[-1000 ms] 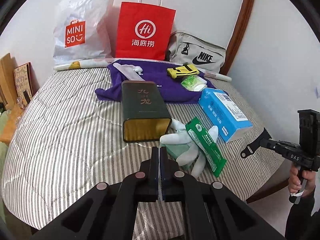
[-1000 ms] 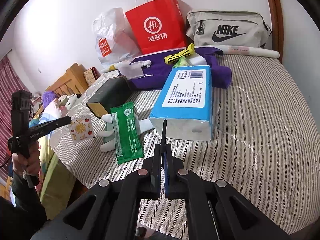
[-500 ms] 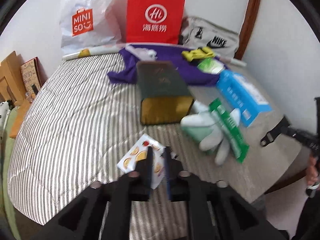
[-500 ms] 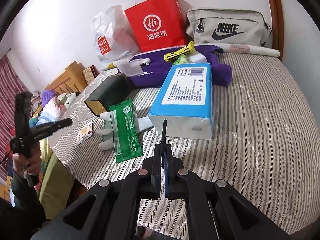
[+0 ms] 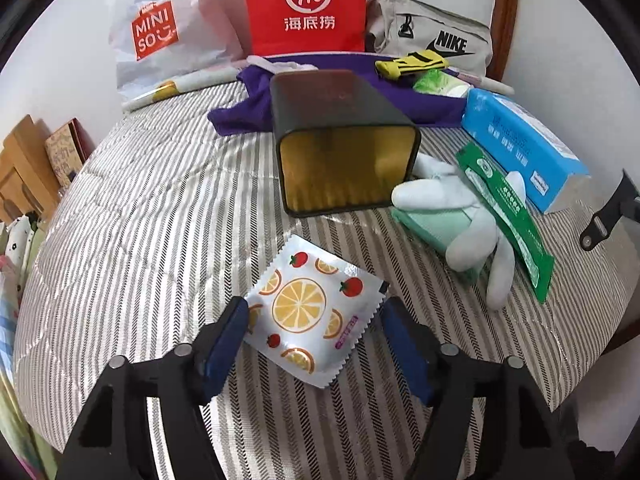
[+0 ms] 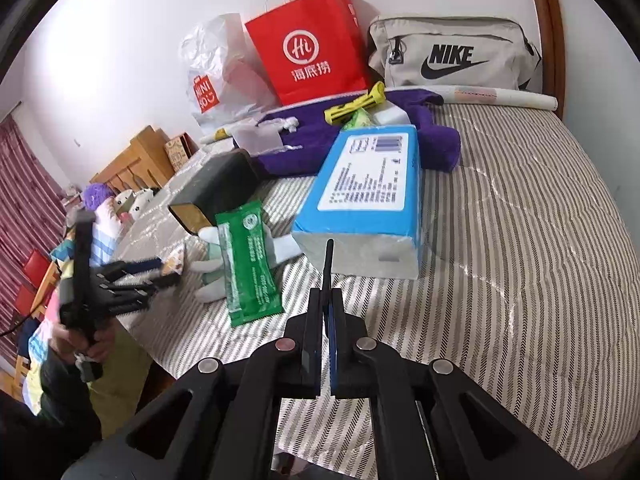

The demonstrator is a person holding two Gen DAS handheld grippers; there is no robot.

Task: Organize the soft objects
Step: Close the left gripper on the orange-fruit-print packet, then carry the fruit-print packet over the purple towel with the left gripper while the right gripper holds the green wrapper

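A white sachet with orange-slice prints (image 5: pixel 306 310) lies flat on the striped bed cover (image 5: pixel 140 248). My left gripper (image 5: pixel 312 322) is open, its fingers on either side of the sachet's near end, not closed on it. A white and mint plush toy (image 5: pixel 452 216) lies to the right under a green packet (image 5: pixel 508 216), next to a blue tissue pack (image 5: pixel 516 140). My right gripper (image 6: pixel 328 316) is shut and empty, held above the cover in front of the tissue pack (image 6: pixel 368 192). The left gripper (image 6: pixel 136 276) shows in the right wrist view at the bed's left edge.
A dark tin with a gold end (image 5: pixel 340 136) lies on its side behind the sachet. A purple cloth (image 5: pixel 248 108) with a yellow item (image 5: pixel 412 66) lies further back. A red paper bag (image 5: pixel 306 4), a Miniso bag (image 5: pixel 160 32) and a Nike bag (image 5: pixel 436 44) stand against the wall.
My left gripper has opened and let go of the sachet, which now lies on the cover between its fingers. The right gripper has stayed shut and nearly still.
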